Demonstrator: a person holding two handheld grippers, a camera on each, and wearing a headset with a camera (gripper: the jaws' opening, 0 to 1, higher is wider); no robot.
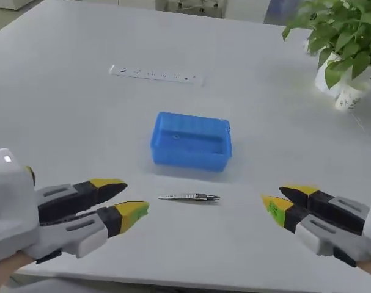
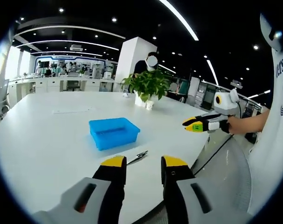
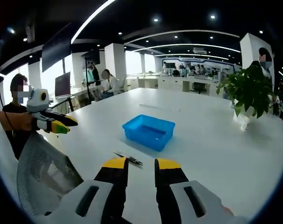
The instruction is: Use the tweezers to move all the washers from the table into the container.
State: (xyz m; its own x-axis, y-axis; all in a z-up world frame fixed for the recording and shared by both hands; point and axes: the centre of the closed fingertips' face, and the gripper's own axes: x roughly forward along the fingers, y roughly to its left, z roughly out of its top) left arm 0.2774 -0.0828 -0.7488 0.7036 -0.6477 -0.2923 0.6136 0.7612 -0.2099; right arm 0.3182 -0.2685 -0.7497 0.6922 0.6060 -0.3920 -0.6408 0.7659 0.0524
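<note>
Both pairs of jaws parted and empty, the left gripper (image 1: 131,196) and right gripper (image 1: 275,198) flank slim metal tweezers (image 1: 190,196) lying on the white bench (image 1: 63,122) just before a blue rectangular plastic container (image 1: 188,160); a leafy potted plant (image 1: 344,36) stands well apart.

Left claw (image 1: 131,196) and right claw (image 1: 278,198) hover well apart, each with jaws parted.

Lit brightly by ceiling strip lights (image 2: 178,19). Faint shadow beneath the blue container (image 1: 191,141). Fisheye bending at gripper-view edges.
</note>
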